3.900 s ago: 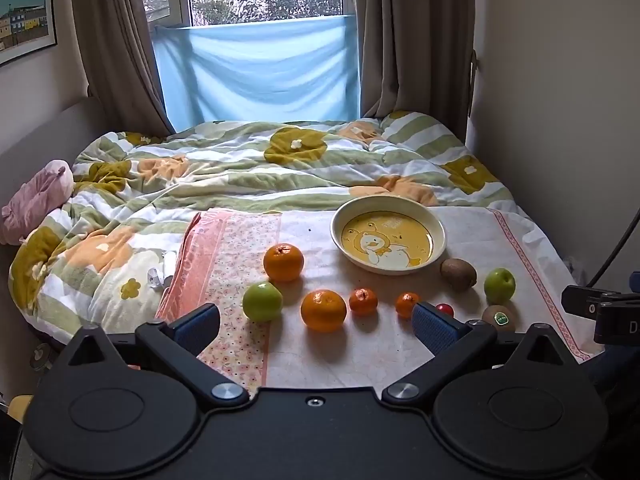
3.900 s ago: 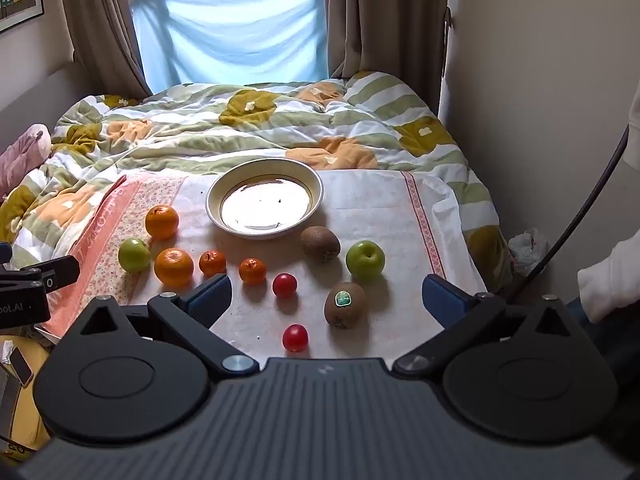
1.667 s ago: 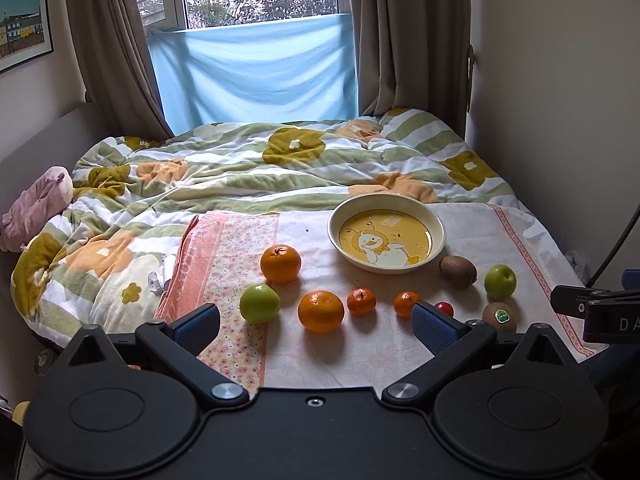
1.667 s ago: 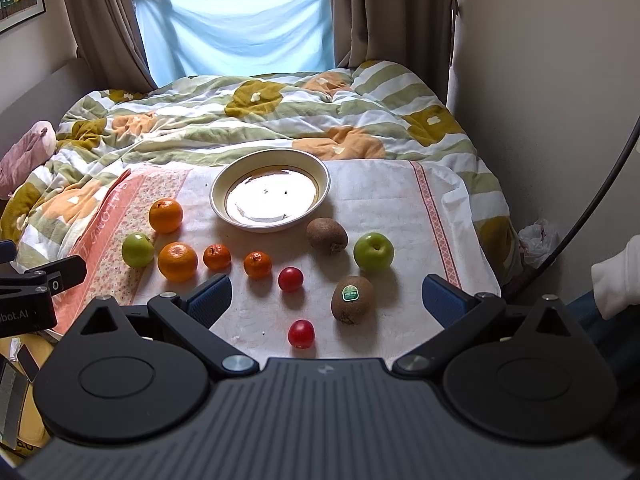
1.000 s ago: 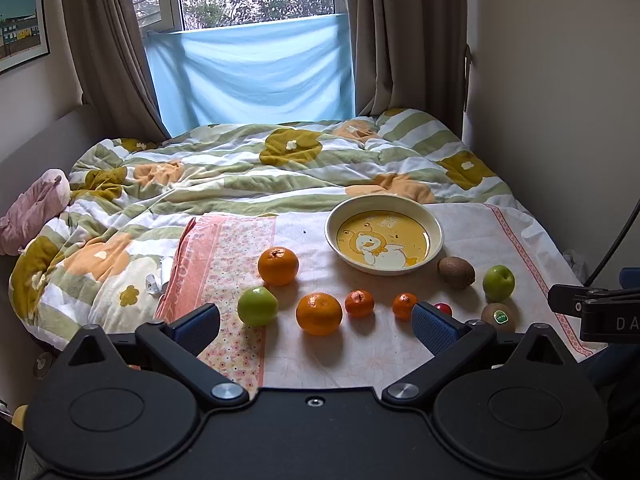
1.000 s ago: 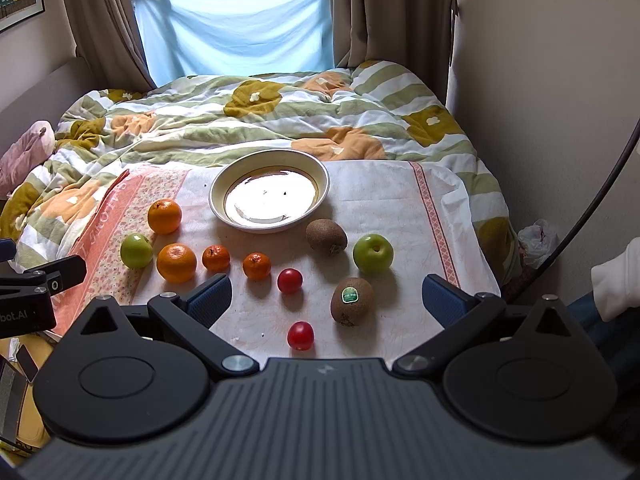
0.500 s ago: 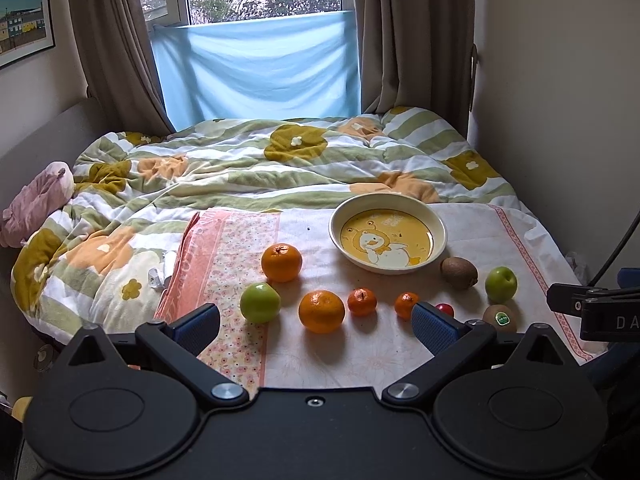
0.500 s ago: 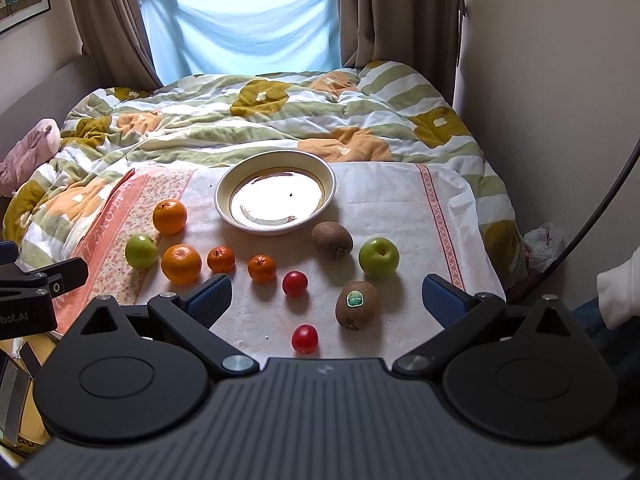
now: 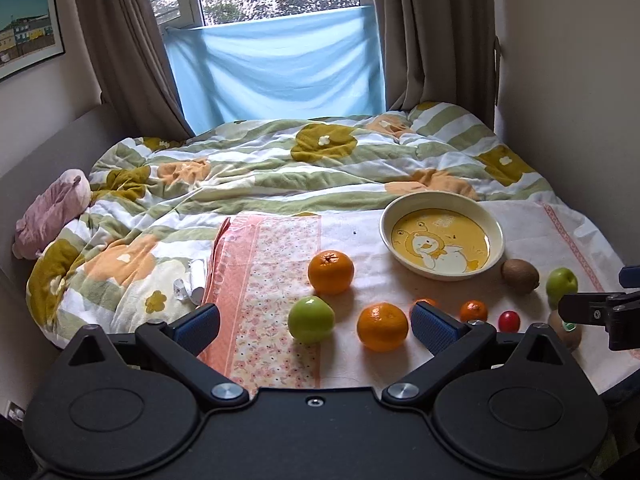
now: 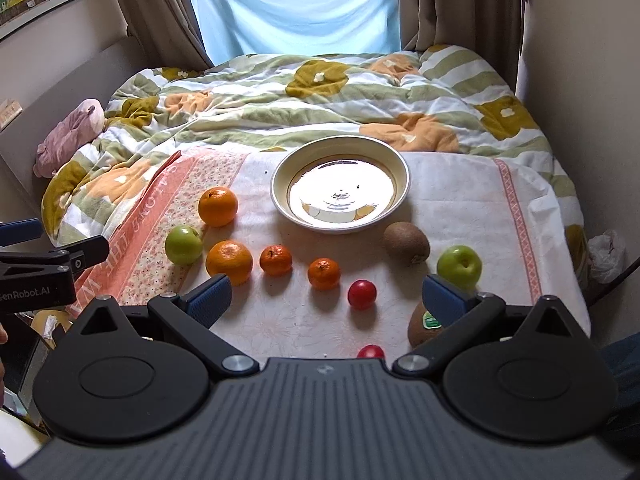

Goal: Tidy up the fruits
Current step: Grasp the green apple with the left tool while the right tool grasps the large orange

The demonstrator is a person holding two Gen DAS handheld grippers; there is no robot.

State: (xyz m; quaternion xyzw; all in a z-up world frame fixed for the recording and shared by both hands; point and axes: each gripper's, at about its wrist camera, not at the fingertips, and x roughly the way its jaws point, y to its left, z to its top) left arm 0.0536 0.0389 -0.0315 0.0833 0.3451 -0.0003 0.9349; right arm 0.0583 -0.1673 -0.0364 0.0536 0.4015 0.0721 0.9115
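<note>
A cream bowl [image 10: 400, 196] with a yellow duck picture [image 9: 440, 244] stands empty on a cloth on the bed. In front of it lie two oranges [image 10: 218, 206] [image 10: 229, 261], two small mandarins [image 10: 276, 260] [image 10: 324, 273], two green apples [image 10: 183, 245] [image 10: 459, 266], two kiwis [image 10: 406, 243] [image 10: 420, 326] and two red tomatoes [image 10: 362, 294] [image 10: 370, 351]. My left gripper [image 9: 314, 322] is open and empty, just short of the left green apple [image 9: 311, 319] and an orange [image 9: 382, 326]. My right gripper [image 10: 326, 296] is open and empty above the near tomatoes.
The cloth [image 10: 472, 200] lies on a rumpled green, white and orange quilt [image 10: 320, 92]. A pink soft toy [image 10: 68, 136] lies at the far left. A wall runs along the right side, a curtained window at the back. The bed's near edge is under the grippers.
Both grippers have moved forward toward the fruit, the right one more and tilted down. Both stay open. No fruit has moved.
</note>
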